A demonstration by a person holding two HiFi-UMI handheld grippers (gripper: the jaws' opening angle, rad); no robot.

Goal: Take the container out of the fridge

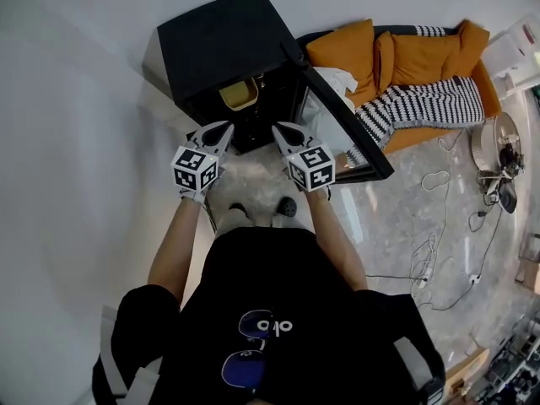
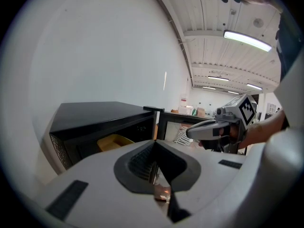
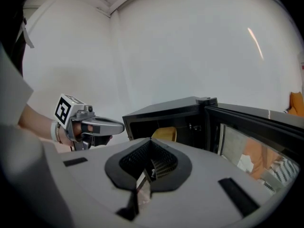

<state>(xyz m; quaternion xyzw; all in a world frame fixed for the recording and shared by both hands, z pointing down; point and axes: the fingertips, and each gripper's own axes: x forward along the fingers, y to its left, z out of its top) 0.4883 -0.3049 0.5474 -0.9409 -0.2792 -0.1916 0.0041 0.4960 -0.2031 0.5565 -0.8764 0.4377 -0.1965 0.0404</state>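
One rounded yellow container (image 1: 239,95) in a boxy matte-black fridge (image 1: 221,40)

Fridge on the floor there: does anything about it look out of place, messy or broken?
Nothing looks spilled or damaged. The fridge has its door swung wide open, and a yellow container sits inside. The only untidy bit is the loose cables trailing nearby.

Fridge (image 1: 221,40) on the floor by the wall, door (image 1: 346,133) open to its right. Container (image 1: 239,96) inside. Left hand-held gripper (image 1: 223,127) and right hand-held gripper (image 1: 280,129) side by side before the opening. Sofa (image 1: 422,62) beyond the door.
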